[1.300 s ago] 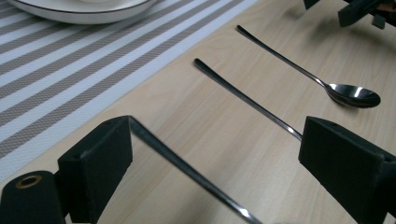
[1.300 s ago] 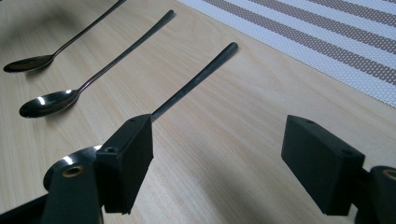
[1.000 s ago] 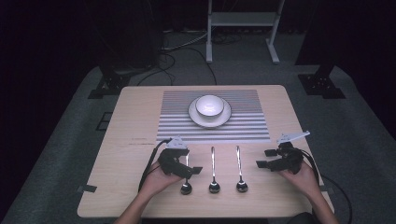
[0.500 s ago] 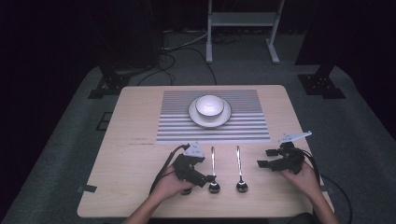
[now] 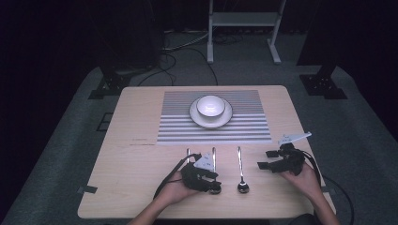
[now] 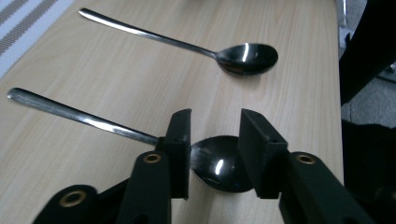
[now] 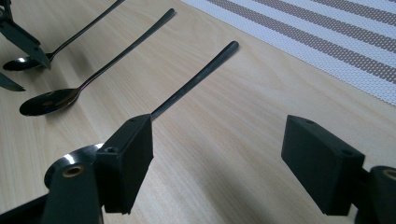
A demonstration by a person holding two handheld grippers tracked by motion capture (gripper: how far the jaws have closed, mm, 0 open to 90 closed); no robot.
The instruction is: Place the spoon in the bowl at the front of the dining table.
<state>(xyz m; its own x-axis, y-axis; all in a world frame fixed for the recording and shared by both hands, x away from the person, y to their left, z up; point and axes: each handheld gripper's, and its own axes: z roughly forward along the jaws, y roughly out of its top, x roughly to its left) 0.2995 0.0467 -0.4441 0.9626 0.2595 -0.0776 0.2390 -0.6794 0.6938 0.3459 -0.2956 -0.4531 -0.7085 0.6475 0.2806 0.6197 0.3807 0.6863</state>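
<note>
The middle spoon [image 6: 93, 118] lies near the front edge of the counter [image 5: 136, 173], with its round end toward that edge. The left tool [image 6: 215, 116] is down low over that round end. Its jaws are open, one on each side of the round part, and they do not pinch it yet.

To do this well, I think the tool should slide a bit toward the thin handle. The round part is wide and slippery. The handle is thin and easy to pinch. Then the jaws should close slowly and lift the spoon straight up, so it does not bump the right spoon [image 6: 245, 58] just beside it.

The left hand [image 5: 180, 187] comes in from the front edge and points the tool toward the right edge of the counter. The right tool [image 5: 264, 159] is near the right edge. Its jaws are wide open and hold nothing. It points to the left, toward the spoons, and the right hand [image 5: 300, 176] holds it low.
</note>
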